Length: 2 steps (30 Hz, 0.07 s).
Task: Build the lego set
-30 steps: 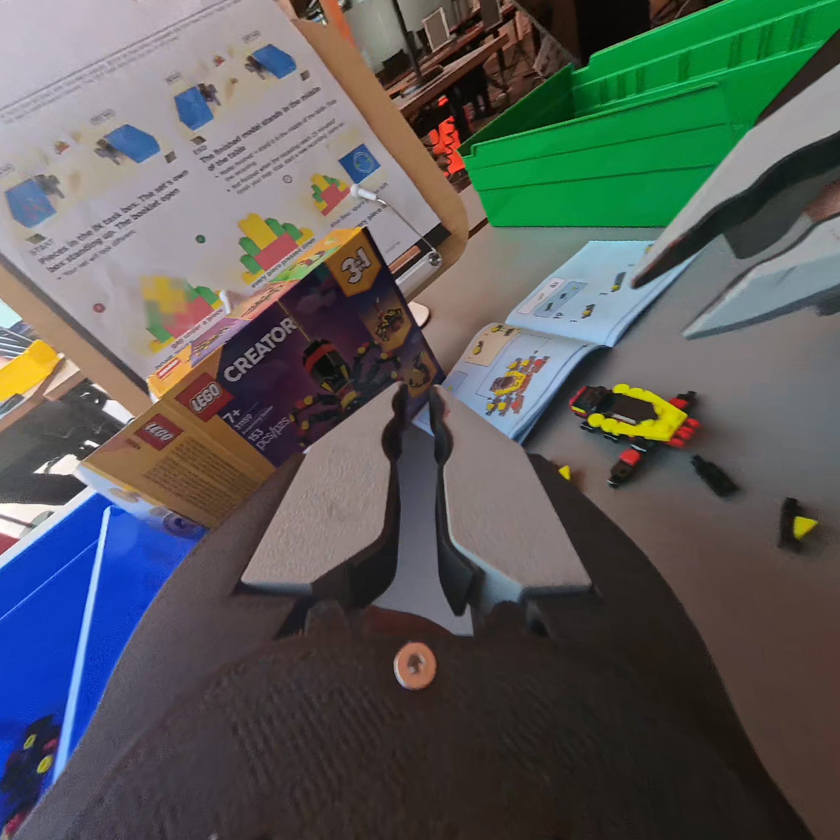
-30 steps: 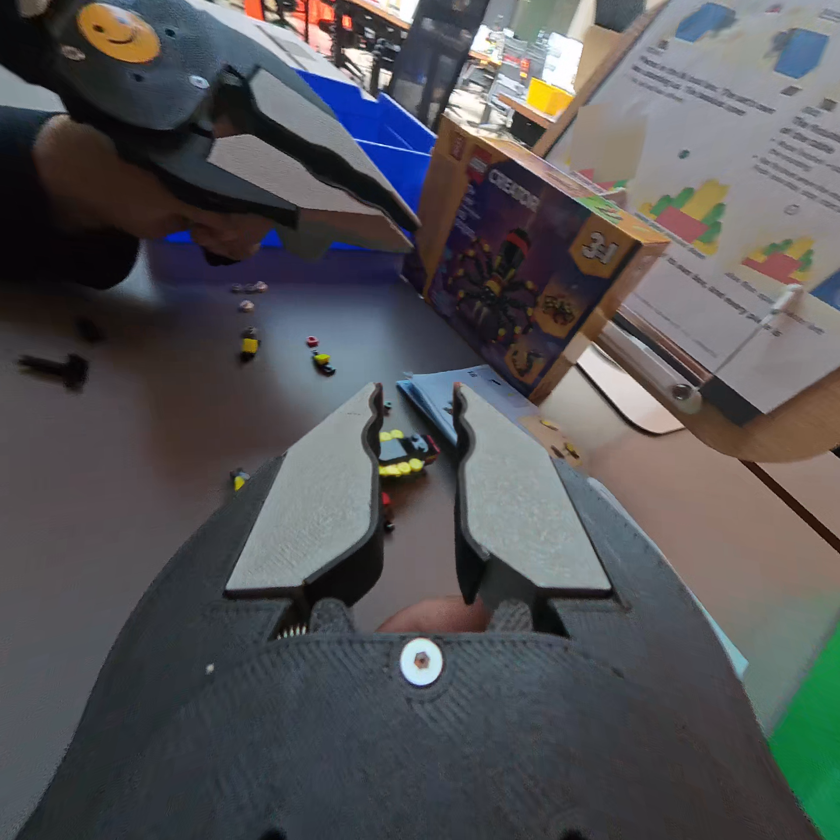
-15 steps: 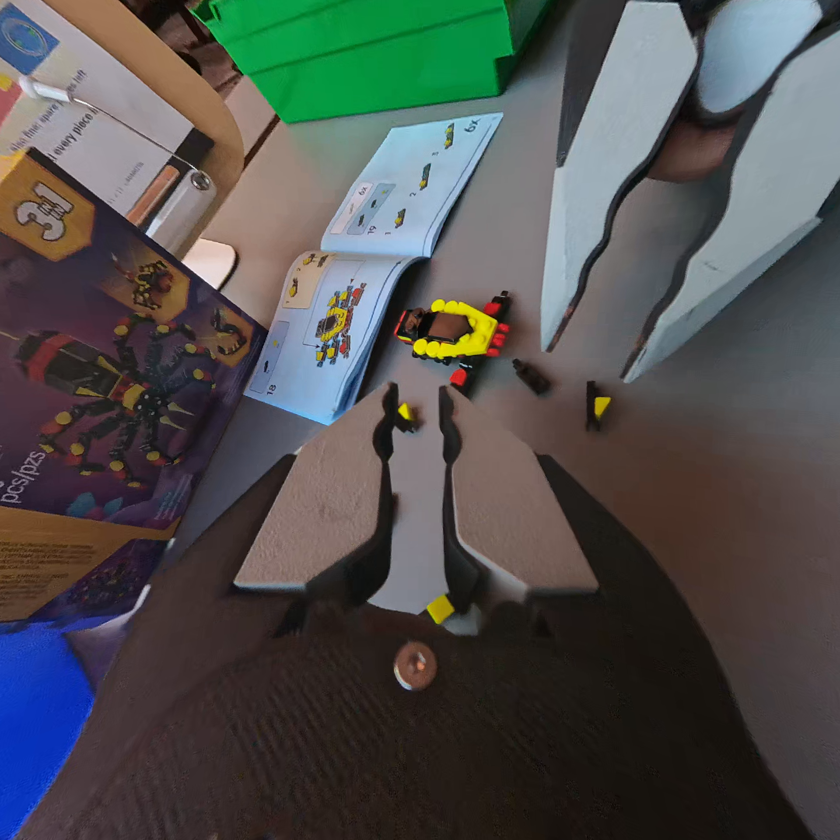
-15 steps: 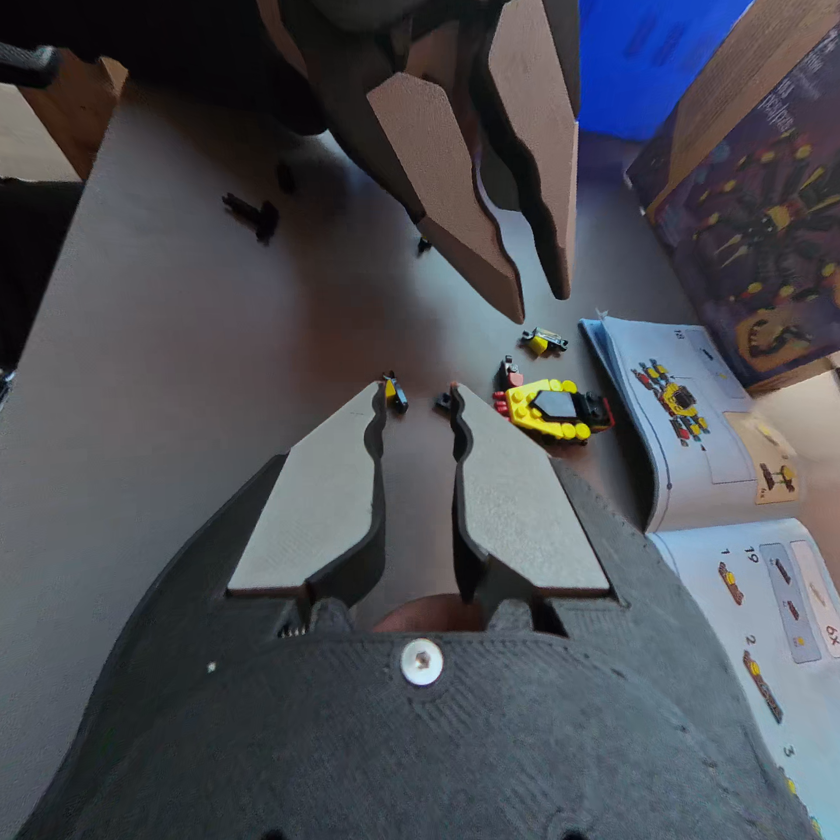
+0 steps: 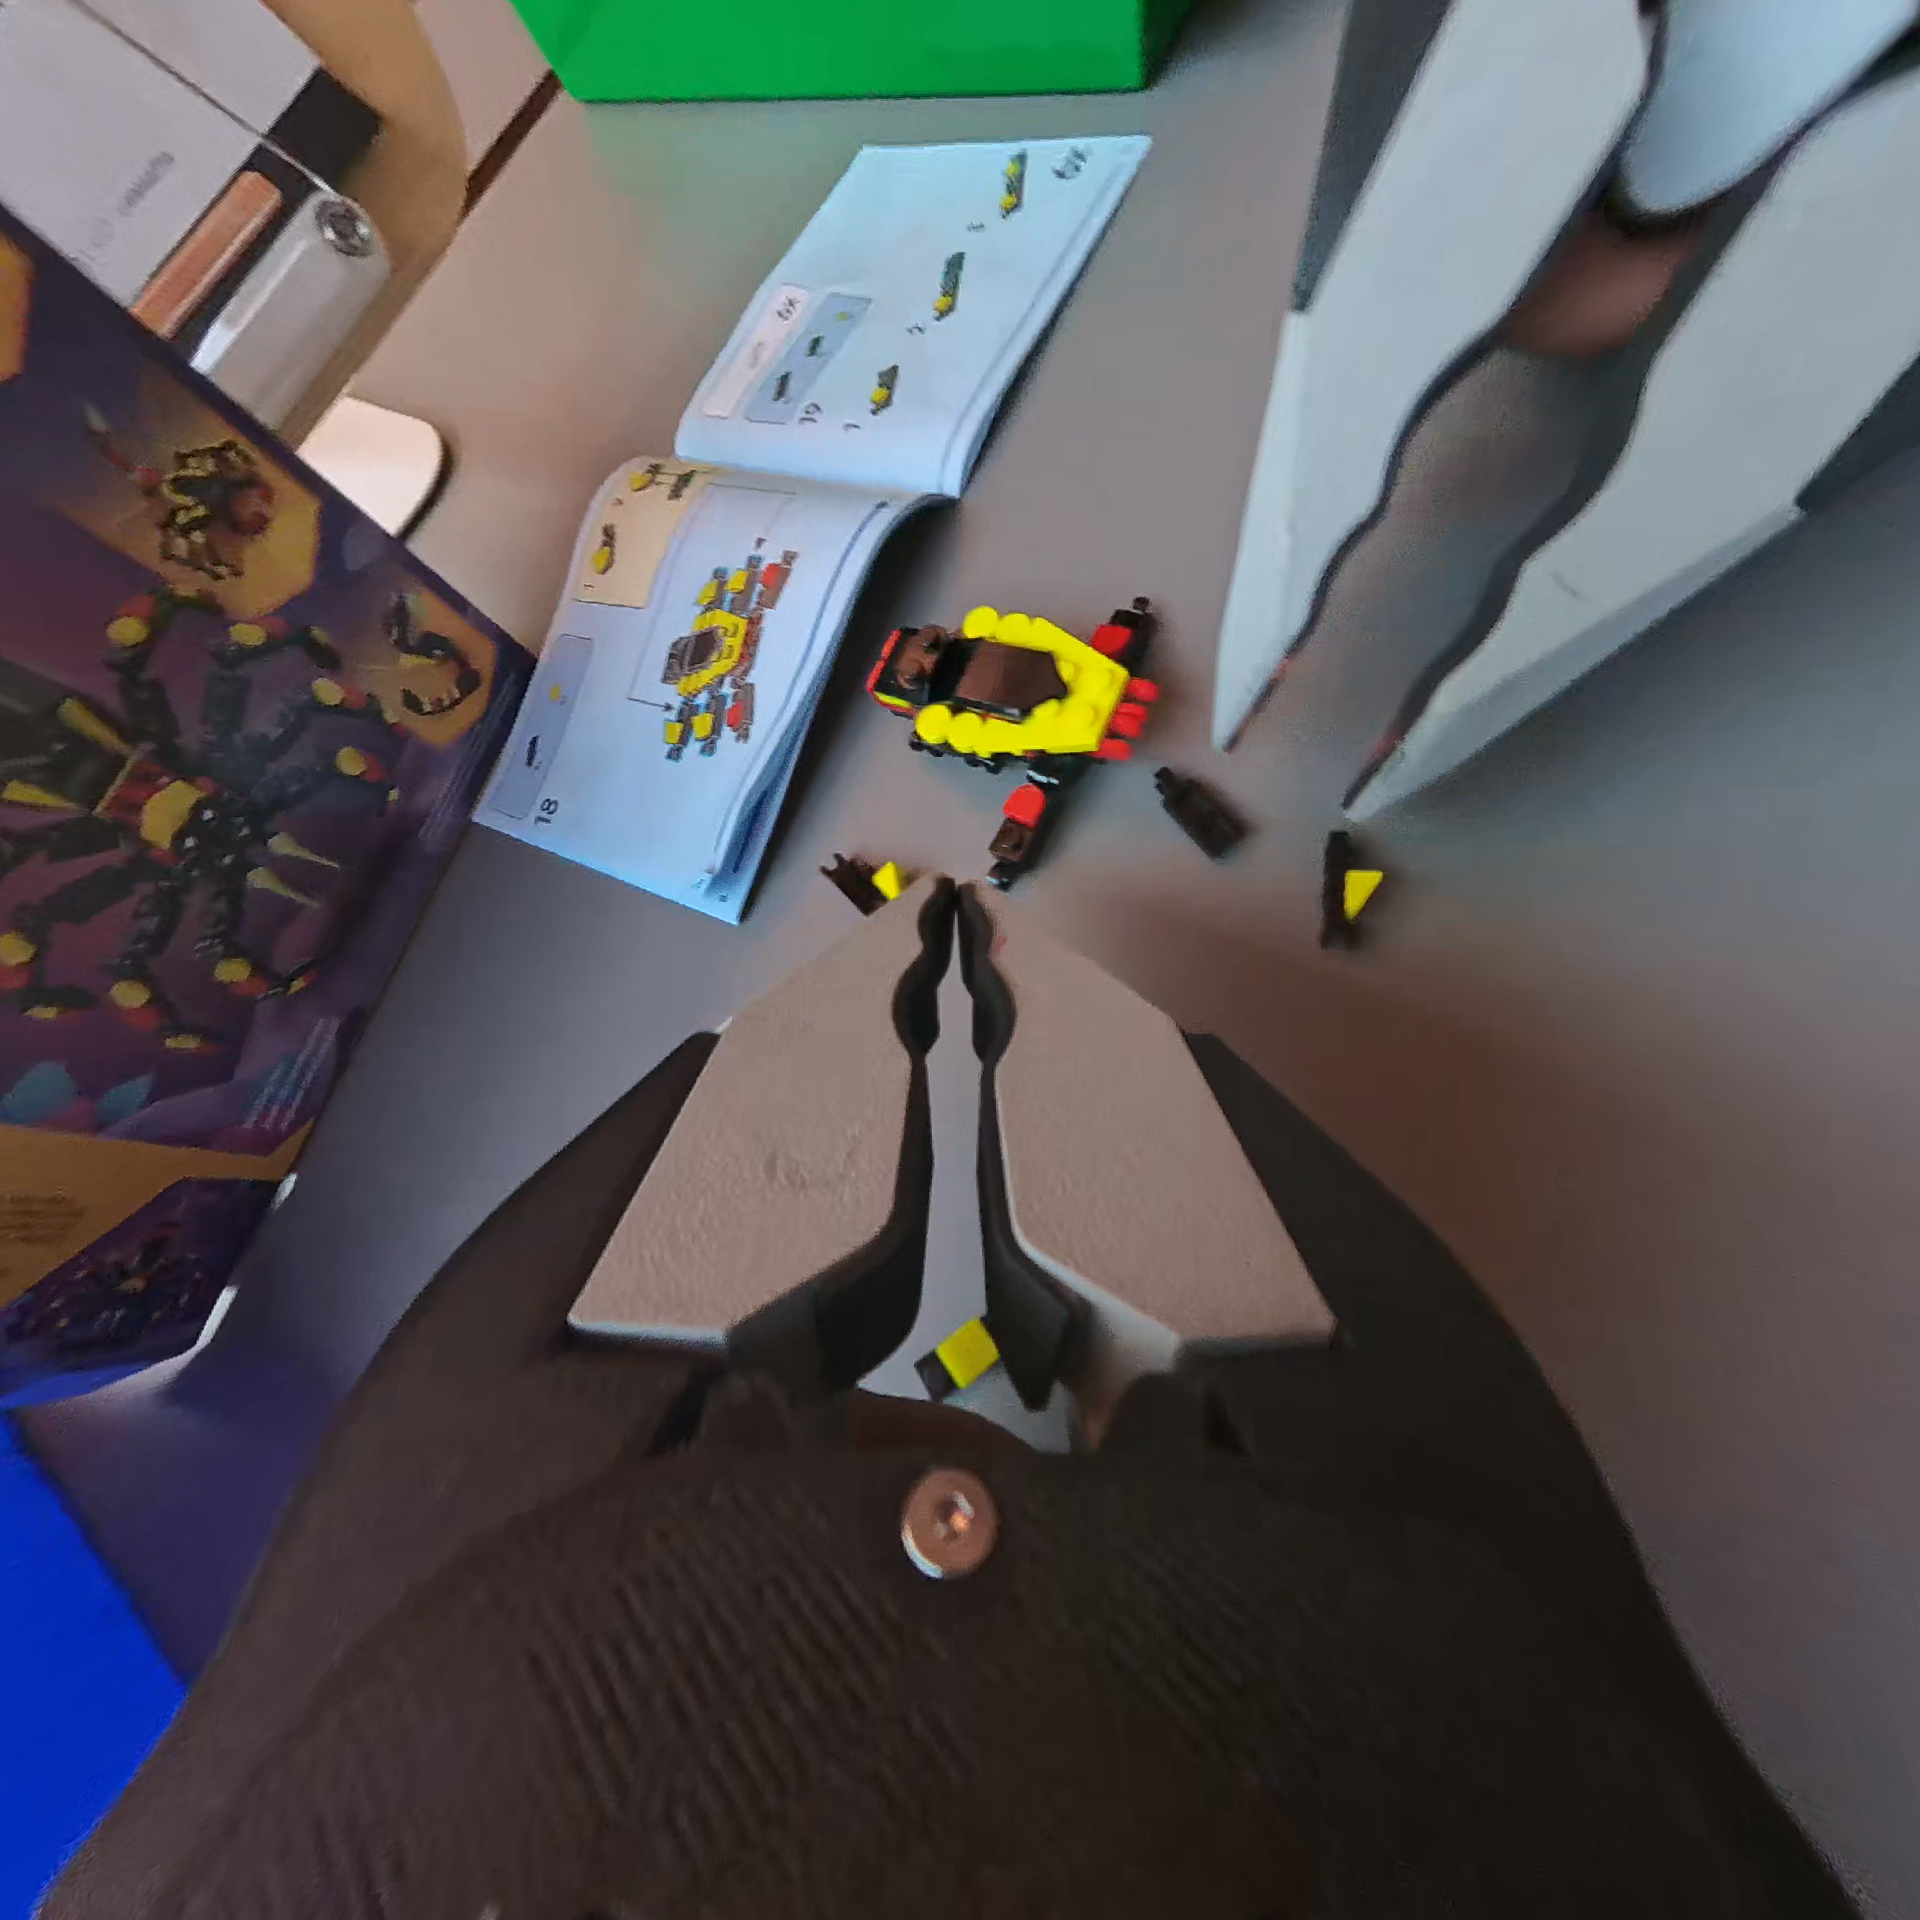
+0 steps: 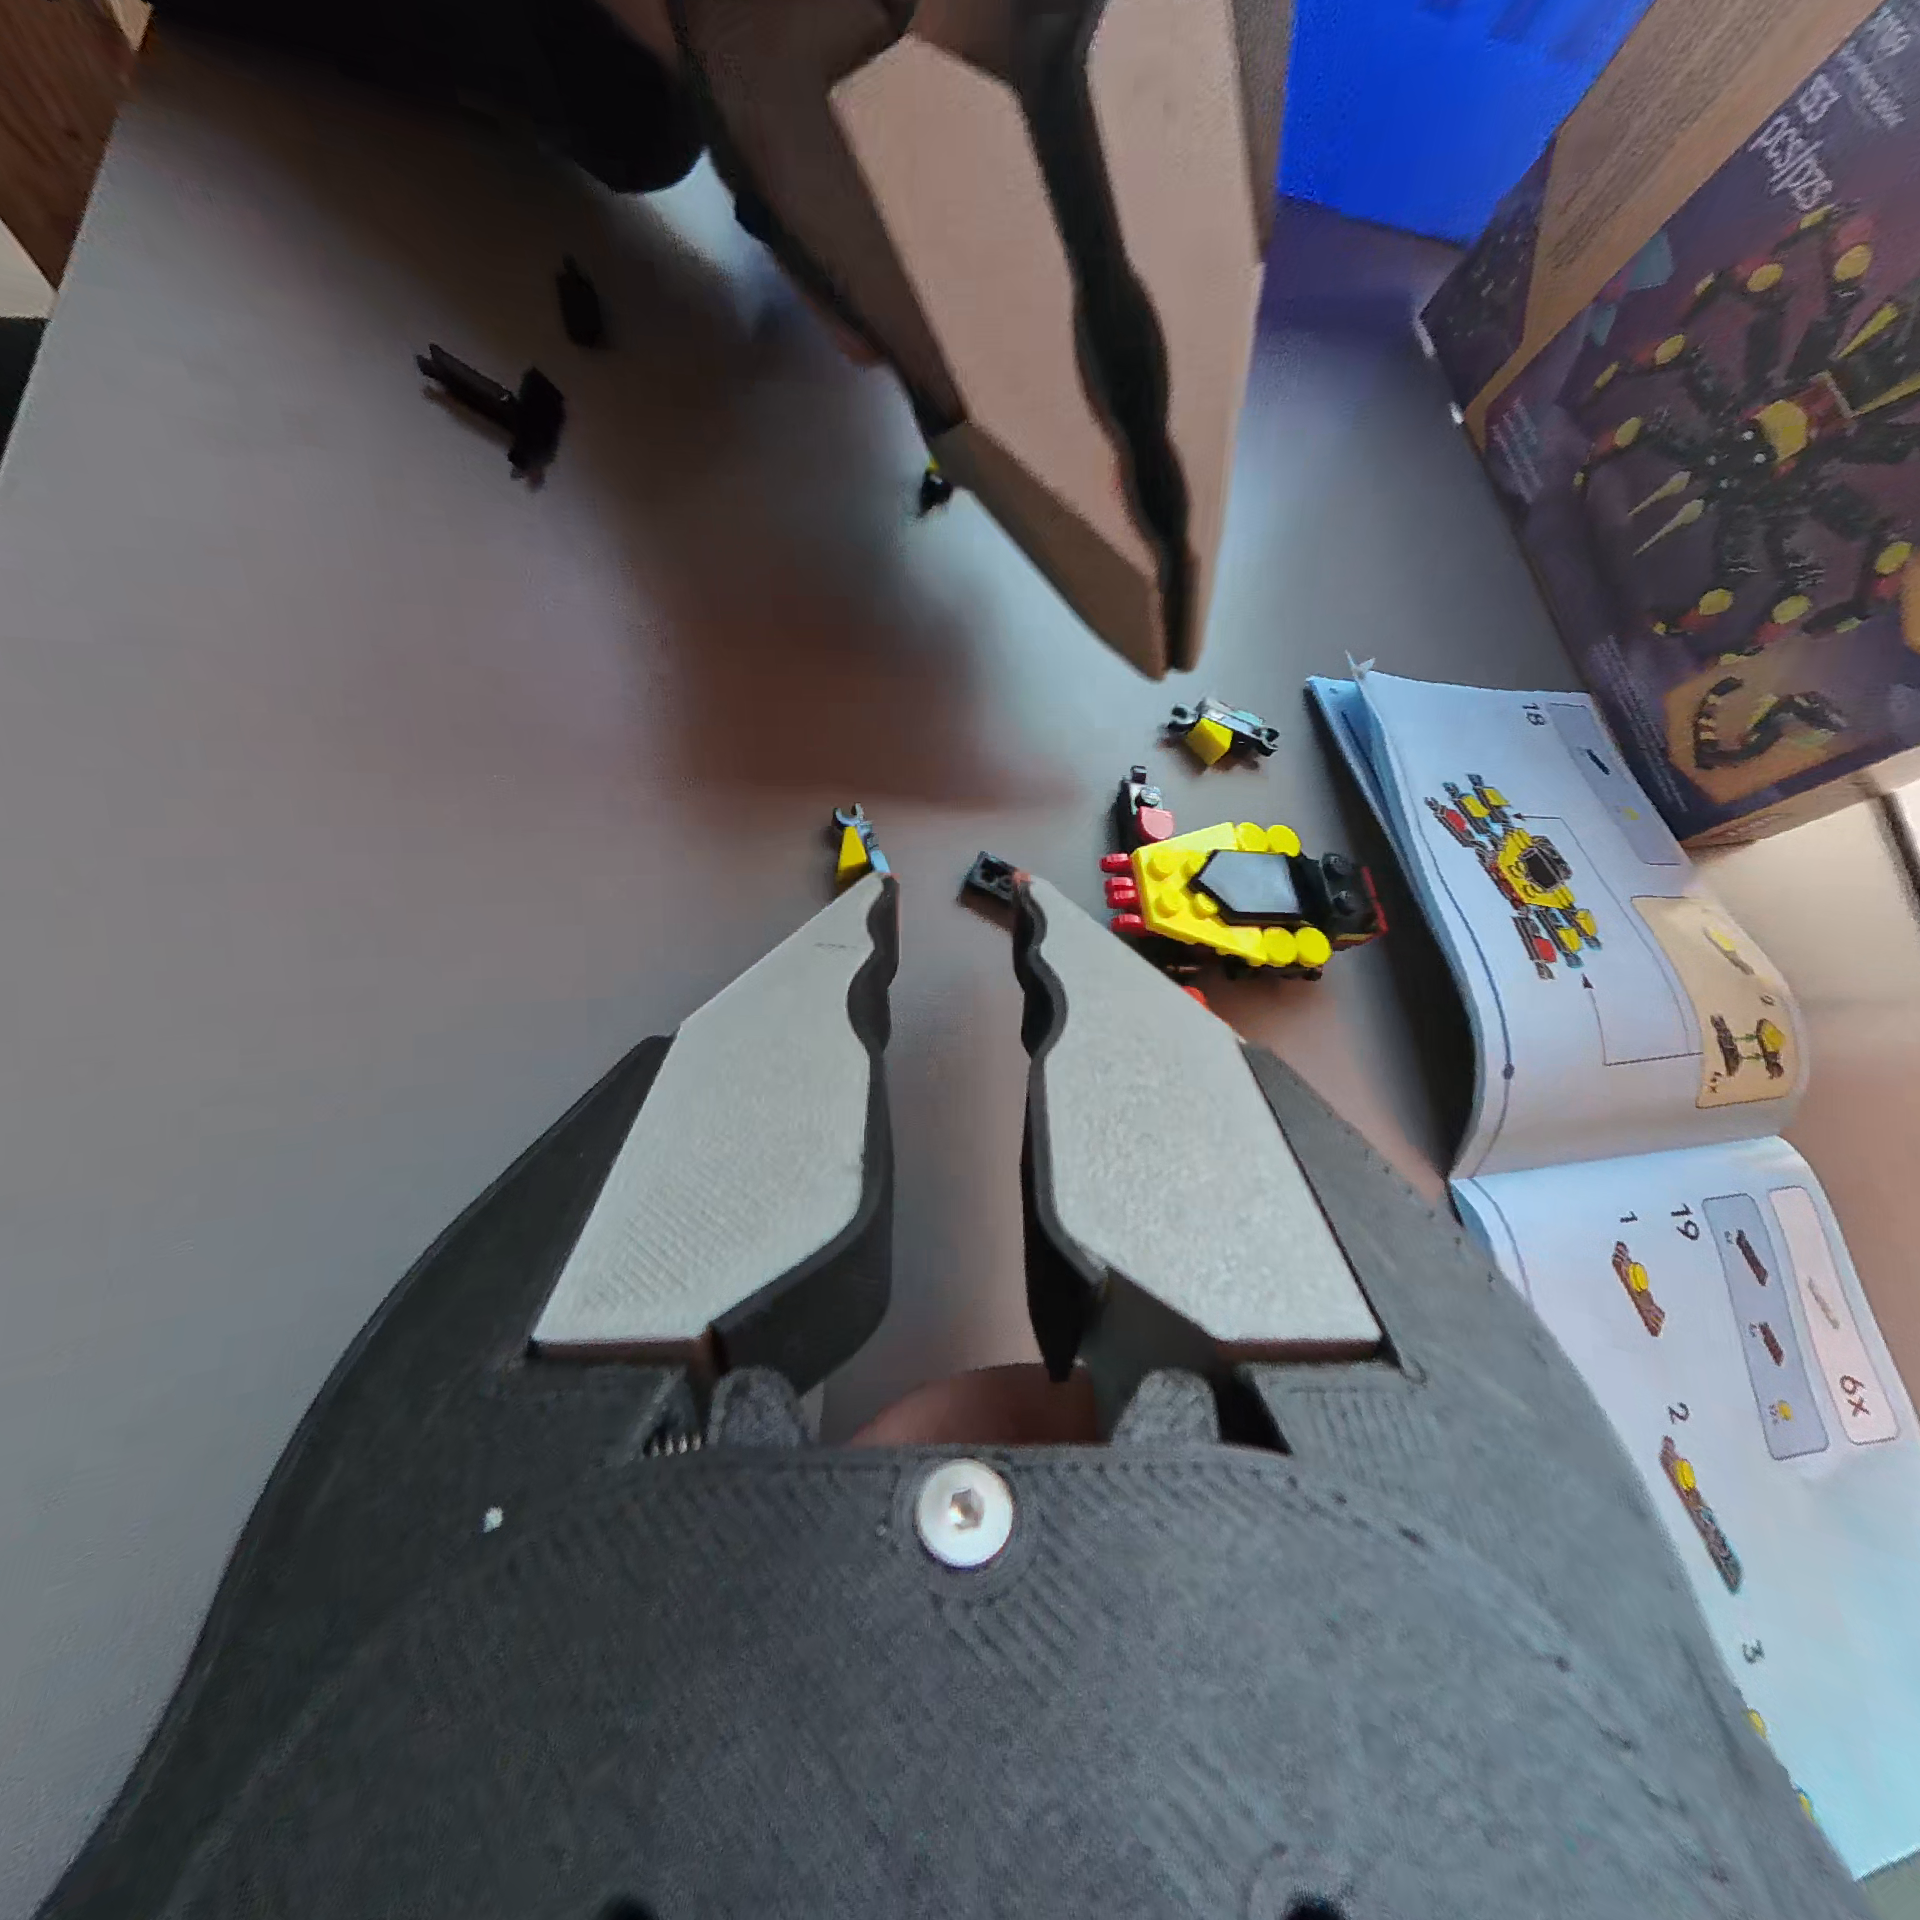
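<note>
Grey table point(image 5: 1558, 1143), left claw point(image 5: 954, 902) pinched closed — empty, right claw point(image 6: 951, 883) parted, set box point(image 5: 208, 727) cut off.

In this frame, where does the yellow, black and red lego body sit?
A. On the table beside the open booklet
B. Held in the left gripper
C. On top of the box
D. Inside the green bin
A: the lego body lies on the grey table beside the open booklet, with neither gripper touching it.
</note>
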### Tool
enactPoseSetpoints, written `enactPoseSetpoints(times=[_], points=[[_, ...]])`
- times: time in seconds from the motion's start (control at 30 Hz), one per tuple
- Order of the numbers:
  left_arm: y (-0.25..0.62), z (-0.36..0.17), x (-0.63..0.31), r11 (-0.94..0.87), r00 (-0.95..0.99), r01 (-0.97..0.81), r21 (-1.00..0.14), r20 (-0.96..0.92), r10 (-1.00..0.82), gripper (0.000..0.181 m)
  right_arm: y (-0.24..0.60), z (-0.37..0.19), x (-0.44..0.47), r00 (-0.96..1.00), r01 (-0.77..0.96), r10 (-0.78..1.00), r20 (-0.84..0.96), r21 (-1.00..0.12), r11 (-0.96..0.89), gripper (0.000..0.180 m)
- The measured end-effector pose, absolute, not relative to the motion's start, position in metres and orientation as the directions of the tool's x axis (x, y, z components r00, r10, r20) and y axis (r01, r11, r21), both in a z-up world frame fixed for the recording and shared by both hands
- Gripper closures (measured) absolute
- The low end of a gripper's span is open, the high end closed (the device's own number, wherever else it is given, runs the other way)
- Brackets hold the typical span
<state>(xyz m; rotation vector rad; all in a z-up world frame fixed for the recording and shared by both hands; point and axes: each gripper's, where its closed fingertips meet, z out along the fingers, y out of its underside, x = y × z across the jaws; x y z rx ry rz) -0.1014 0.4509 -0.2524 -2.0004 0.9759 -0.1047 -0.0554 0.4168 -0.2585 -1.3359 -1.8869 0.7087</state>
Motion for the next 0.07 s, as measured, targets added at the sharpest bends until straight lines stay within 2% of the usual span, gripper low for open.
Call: enactPoseSetpoints(times=[0.03, 0.07], points=[[0.4486, -0.2565, -0.0990, -0.298, 0.671, -0.620, -0.725, -0.294, -0.681, 0.181, 0.4187, -0.2574, -0.0559, -0.206, 0.557, 0.949, 0.240, -0.768, 0.315, 0.160], [0.4452, -0.2599, -0.0955, -0.292, 0.651, -0.638, -0.712, -0.296, -0.699, 0.181, 0.4204, -0.2571, -0.0563, -0.199, 0.557, 0.948, 0.249, -0.768, 0.318, 0.161]])
